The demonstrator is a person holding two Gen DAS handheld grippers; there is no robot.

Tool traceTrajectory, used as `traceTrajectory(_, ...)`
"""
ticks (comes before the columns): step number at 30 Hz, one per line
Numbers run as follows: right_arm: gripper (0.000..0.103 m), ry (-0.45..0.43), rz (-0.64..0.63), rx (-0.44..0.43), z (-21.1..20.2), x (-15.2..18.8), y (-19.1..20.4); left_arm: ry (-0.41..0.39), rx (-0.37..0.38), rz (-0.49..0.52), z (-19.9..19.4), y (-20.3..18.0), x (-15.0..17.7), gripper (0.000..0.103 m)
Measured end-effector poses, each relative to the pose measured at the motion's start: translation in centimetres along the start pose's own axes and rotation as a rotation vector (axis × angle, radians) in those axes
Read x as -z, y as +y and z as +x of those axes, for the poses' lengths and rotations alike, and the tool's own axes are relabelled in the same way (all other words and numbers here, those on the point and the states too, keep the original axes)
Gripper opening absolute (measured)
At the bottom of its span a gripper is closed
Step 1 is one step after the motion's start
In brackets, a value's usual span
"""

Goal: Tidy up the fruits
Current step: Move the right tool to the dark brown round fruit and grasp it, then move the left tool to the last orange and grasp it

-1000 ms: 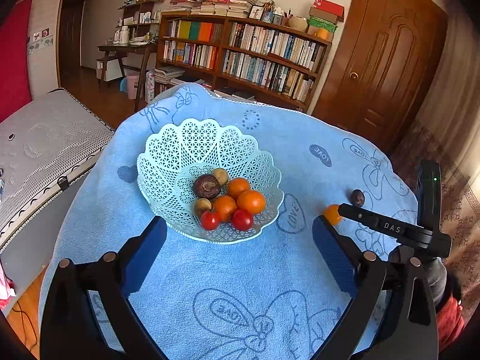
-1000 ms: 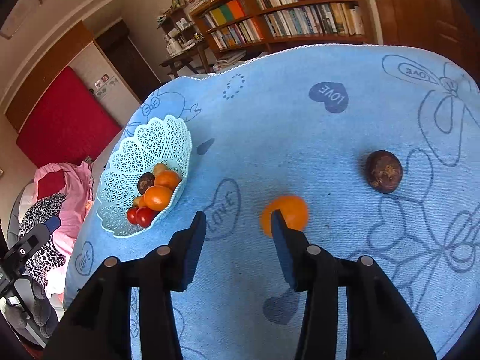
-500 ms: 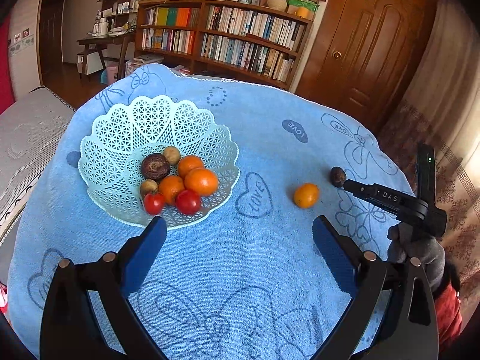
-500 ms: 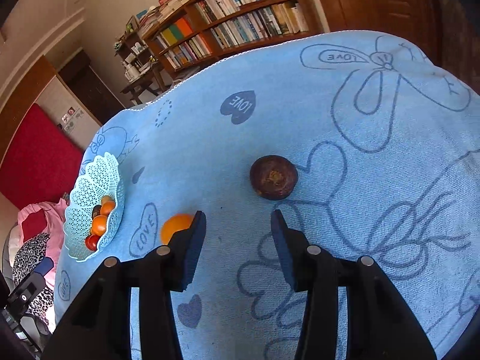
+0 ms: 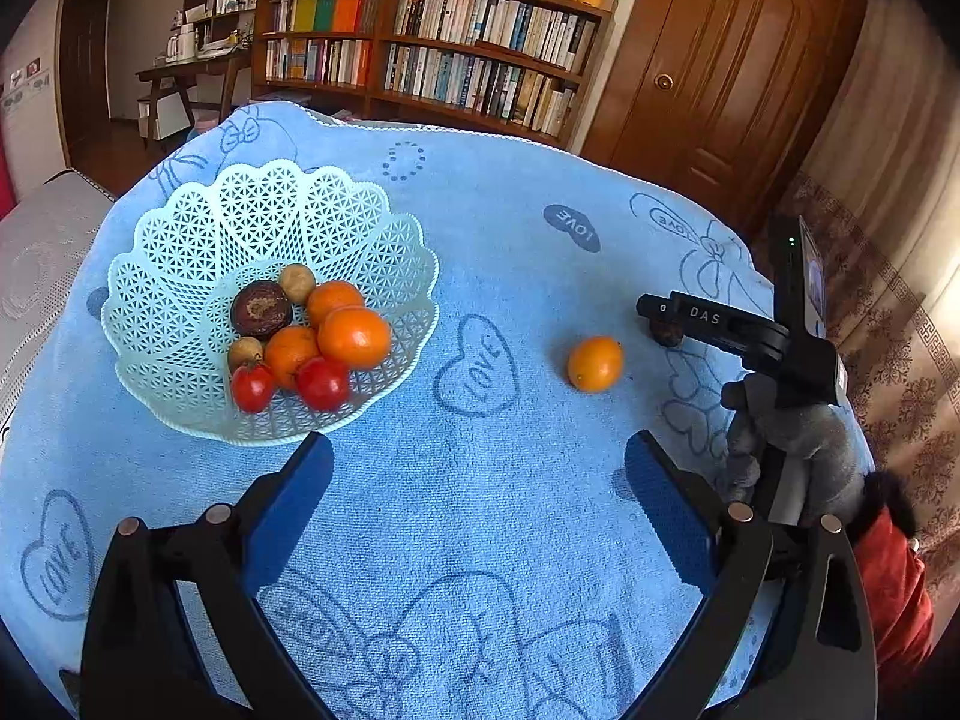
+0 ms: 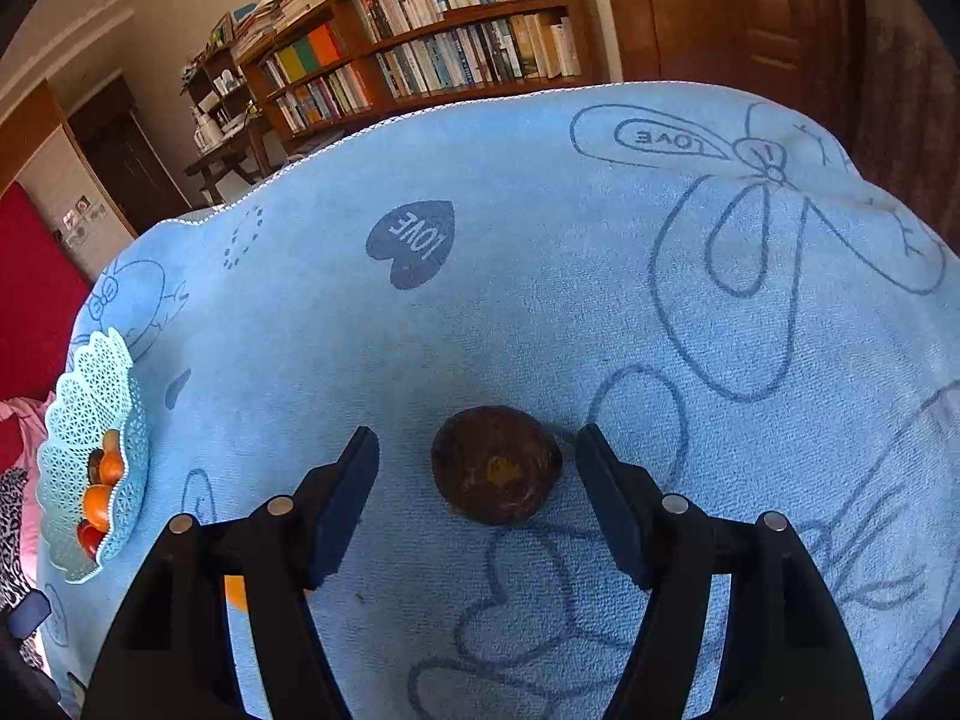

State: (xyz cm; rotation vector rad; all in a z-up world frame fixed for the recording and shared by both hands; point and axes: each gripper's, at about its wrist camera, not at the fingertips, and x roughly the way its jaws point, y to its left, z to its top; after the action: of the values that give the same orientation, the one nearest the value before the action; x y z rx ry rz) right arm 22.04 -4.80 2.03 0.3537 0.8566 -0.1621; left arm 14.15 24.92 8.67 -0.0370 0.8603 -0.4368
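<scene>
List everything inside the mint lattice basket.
The mint lattice basket holds three oranges, two red tomatoes, one dark brown passion fruit and two small tan fruits. Anything beneath that pile is hidden.

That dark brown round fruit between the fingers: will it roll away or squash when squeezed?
The dark fruit looks round, so a nudge on the towel could roll it. Its dull, rough-looking skin suggests decent grip. It is probably firm, though that is a guess. The right gripper stands open around it.

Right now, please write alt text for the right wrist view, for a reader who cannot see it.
The open right gripper frames a dark brown round fruit lying on a blue towel. A mint lattice basket with fruit sits far left.
</scene>
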Motion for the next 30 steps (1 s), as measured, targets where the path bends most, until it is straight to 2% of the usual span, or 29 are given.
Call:
traceTrajectory(5,0.06,-0.004,-0.064,0.056,0.6,0.4,0.1,0.017,-0.01,0.018,1.1,-0.7,0.2,0.099)
traceTrajectory(7,0.05,-0.008,-0.09,0.084,0.5,0.5,0.2,0.022,-0.01,0.022,1.5,-1.1,0.3,0.099)
traceTrajectory(10,0.042,-0.01,-0.111,0.08,0.3,0.6,0.1,0.028,-0.006,0.028,1.8,-1.7,0.4,0.099)
traceTrajectory(23,0.042,-0.077,-0.229,0.144,-4.8,3.5,-1.0,0.04,-0.027,0.09,4.3,-4.9,0.8,0.099)
traceTrajectory(30,0.042,-0.09,-0.203,0.123,-6.3,4.9,-2.6,0.025,-0.051,0.121,6.7,-7.1,0.3,0.099)
